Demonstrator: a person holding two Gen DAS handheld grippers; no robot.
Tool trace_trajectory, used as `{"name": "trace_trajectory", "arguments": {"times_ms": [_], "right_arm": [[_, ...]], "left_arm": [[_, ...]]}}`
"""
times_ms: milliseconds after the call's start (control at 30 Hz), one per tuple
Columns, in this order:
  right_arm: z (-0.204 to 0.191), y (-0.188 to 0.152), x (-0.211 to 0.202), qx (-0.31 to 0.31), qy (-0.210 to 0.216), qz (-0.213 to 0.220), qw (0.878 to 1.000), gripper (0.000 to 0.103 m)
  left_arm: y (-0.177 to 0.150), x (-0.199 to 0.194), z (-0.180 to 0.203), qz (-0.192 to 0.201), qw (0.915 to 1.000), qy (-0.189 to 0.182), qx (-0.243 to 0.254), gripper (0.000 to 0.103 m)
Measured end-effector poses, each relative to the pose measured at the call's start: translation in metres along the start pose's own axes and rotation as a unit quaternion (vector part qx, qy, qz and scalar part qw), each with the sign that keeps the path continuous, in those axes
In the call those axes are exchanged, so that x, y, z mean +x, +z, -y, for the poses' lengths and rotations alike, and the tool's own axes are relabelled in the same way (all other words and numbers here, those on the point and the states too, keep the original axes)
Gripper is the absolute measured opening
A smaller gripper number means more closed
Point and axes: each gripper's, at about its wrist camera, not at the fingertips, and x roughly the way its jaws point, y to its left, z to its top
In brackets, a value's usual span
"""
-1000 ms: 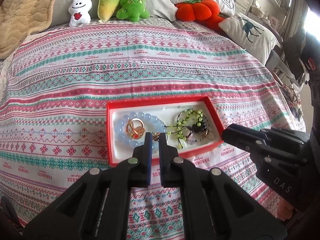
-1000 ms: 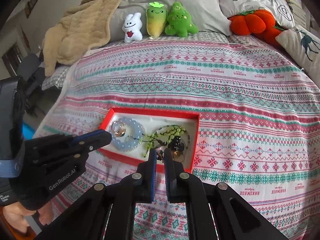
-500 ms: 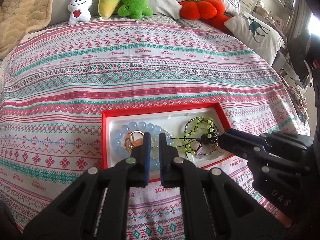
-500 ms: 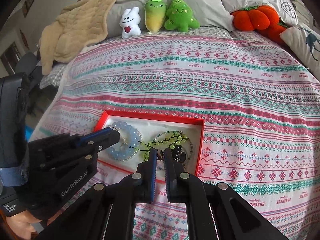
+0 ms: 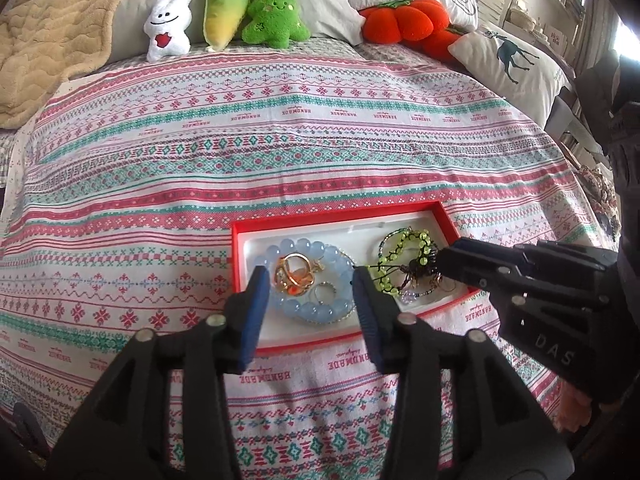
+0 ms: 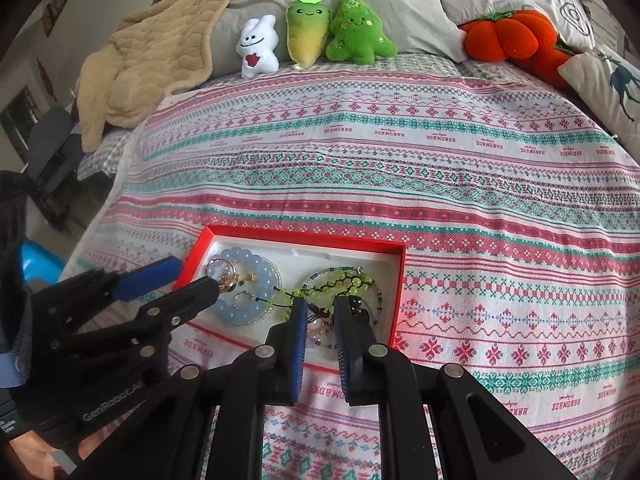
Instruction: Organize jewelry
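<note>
Red tray (image 5: 240, 264) sits near the front edge of the bed, on the striped blanket (image 5: 280, 140), jewelry piled inside.

Left side of tray — pale blue bead bracelet (image 5: 332, 258) lying flat, gold rings (image 5: 294, 276) and a small silver ring (image 5: 325, 291) inside its loop. Left gripper (image 5: 306, 298) hangs over this group, jaws apart and opening, nothing pressed between the pads; the rings show in the gap. Judgement: the step in hand is a pick from the ring cluster. To do it well, let the jaws finish spreading, come down with one pad either side of the gold rings only, and keep the tips off the blue beads so the bracelet does not get dragged along. Rings are small and slippery — close slowly and lift straight.

Right side of tray — green bead bracelet (image 5: 404, 254) tangled with dark cords and a beaded strand. Right gripper (image 6: 322, 320) hovers over this tangle, jaws just beginning to part, gap narrow, nothing clamped as far as the right wrist view shows. Risk here: cords snag, so one pull may lift the whole knot.

Against a second ago: both grippers were shut then; the left has since sprung well apart, the right only slightly. The tray also sits lower and closer in the right wrist view.
</note>
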Motion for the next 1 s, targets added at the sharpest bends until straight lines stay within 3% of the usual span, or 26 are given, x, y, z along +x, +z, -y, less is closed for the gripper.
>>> {"name": "trace_trajectory", "arguments": {"times_ms": [333,433,467,500,567,667,833,1000], "right_arm": [[-0.001,-0.005,-0.01,-0.003,-0.003,-0.002,1.0,0.022],[0.0,-0.008,-0.015,0.0,-0.006,-0.002,1.0,0.042],[0.001,-0.009,-0.017,0.003,-0.007,0.0,1.0,0.064],[0.002,-0.01,-0.02,0.005,-0.008,0.005,1.0,0.074],[0.002,-0.012,-0.027,0.003,-0.017,0.015,1.0,0.074],[0.003,-0.015,-0.033,0.004,-0.026,0.014,1.0,0.079],[0.006,-0.026,-0.035,0.005,-0.055,-0.006,0.998,0.087],[0.008,-0.04,-0.033,0.009,-0.071,-0.026,0.997,0.103]], "left_arm": [[-0.006,-0.009,-0.008,-0.007,0.9998,0.016,-0.006,0.066],[-0.009,-0.012,-0.01,-0.011,0.9995,0.028,-0.014,0.076],[-0.011,-0.013,-0.011,-0.011,0.9992,0.035,-0.019,0.082],[-0.013,-0.014,-0.012,-0.012,0.9988,0.041,-0.023,0.084],[-0.017,-0.016,-0.015,-0.022,0.9977,0.053,-0.035,0.087],[-0.023,-0.018,-0.018,-0.031,0.9964,0.059,-0.051,0.101],[-0.035,-0.025,-0.019,-0.035,0.9952,0.068,-0.062,0.102],[-0.045,-0.027,-0.02,-0.051,0.9935,0.072,-0.072,0.102]]}}
